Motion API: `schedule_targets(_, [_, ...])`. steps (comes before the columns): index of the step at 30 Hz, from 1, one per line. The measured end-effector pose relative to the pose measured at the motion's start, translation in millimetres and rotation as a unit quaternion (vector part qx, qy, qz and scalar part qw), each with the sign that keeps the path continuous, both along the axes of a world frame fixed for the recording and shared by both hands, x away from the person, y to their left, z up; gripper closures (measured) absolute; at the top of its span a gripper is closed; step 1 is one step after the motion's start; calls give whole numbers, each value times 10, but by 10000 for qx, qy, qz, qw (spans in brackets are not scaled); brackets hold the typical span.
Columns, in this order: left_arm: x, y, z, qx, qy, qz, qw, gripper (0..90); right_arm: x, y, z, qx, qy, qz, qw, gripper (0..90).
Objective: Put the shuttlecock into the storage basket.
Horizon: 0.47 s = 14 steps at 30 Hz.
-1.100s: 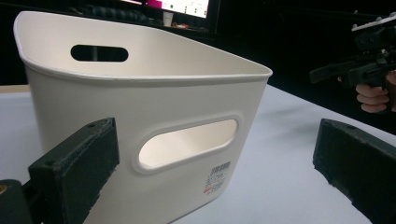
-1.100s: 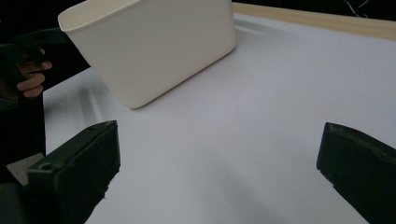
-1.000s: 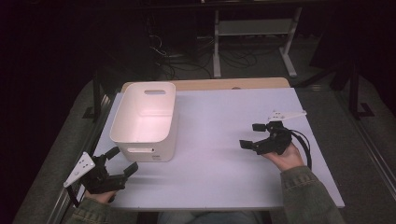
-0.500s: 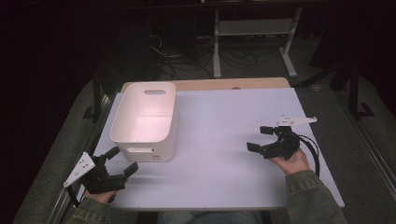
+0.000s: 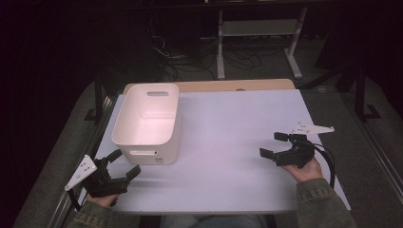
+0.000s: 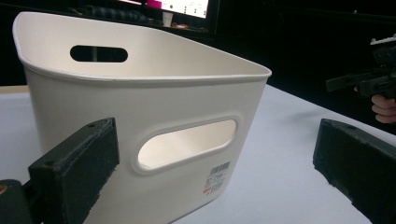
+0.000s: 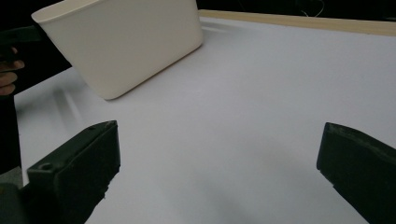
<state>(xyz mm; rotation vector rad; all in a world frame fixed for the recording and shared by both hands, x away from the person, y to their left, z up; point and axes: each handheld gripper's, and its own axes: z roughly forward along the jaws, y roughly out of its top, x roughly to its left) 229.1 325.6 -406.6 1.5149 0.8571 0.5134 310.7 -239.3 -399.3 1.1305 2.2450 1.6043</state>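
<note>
Sticker on white bin (image 6: pixel 140 116): a barcode label (image 6: pixel 216 178) with small print is seen below the handle slot; characters cannot be read
Other markings: none legible

One white bin (image 5: pixel 147 124) stood on one table (image 5: pixel 228 123) — just ahead of the left gripper's jaws. Two grippers were there — left gripper (image 5: pixel 124 164), right gripper (image 5: pixel 272 144) — each with two jaws spread wide.

A dim lab: a white-topped table (image 5: pixel 237 142) under a rig, cables (image 5: pixel 190 61) tangled on the far floor beside a metal stand (image 5: pixel 259 28), a lit monitor (image 6: pixel 180 7) beyond.
</note>
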Motion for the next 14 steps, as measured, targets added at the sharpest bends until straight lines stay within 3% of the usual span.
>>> schedule_targets(14, [5,-4,-1,-14,-5,-13,10000,0,-94,-91,-80,-9,-26,-136,9999,0])
